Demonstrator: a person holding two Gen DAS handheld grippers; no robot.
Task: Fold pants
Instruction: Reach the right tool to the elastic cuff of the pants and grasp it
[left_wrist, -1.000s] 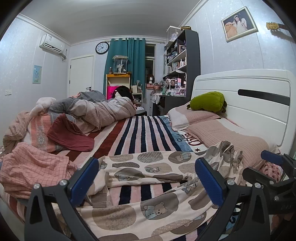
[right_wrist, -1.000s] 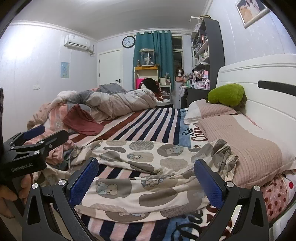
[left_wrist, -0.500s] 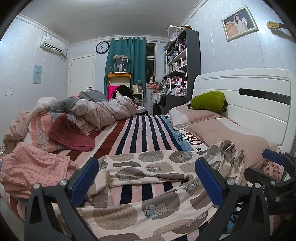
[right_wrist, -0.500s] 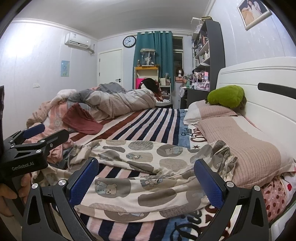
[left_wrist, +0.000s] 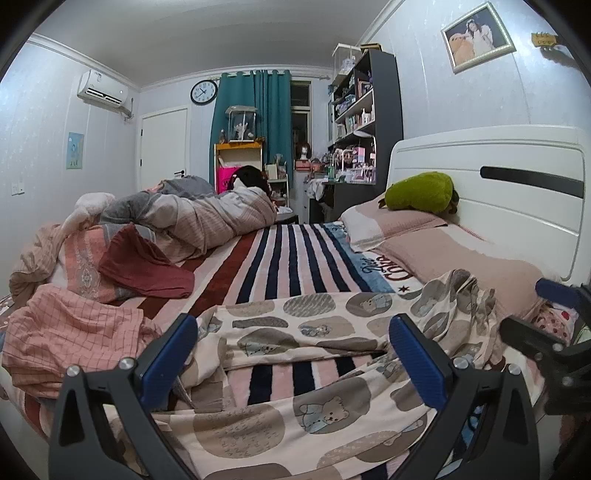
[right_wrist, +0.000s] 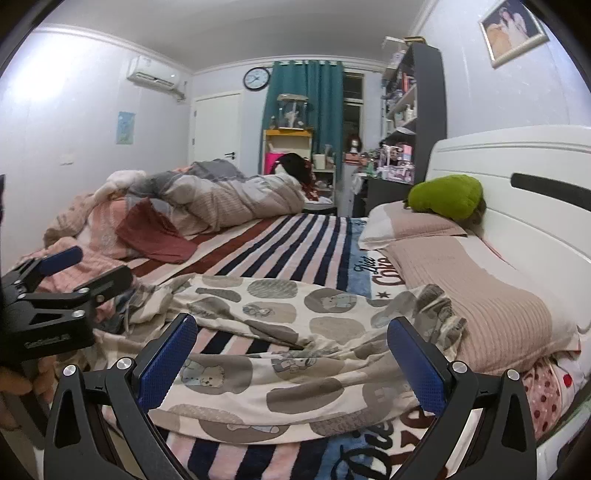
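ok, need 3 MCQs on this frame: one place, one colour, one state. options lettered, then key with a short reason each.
1. Where does the green plush sit?
A. on the far pillow, against the headboard
B. on the floor
C. on the bear-print pants

2. What colour are the pads on the gripper fingers?
A. red
B. blue
C. white

3. What state are the left gripper and right gripper in?
A. both shut on the pants
B. left shut, right open
C. both open, holding nothing

Key:
1 A: the plush rests on the far pillow by the white headboard.
2 B: the pads show blue in both wrist views.
3 C: each pair of jaws stands wide apart, and the bear-print pants lie spread on the striped blanket beyond them.
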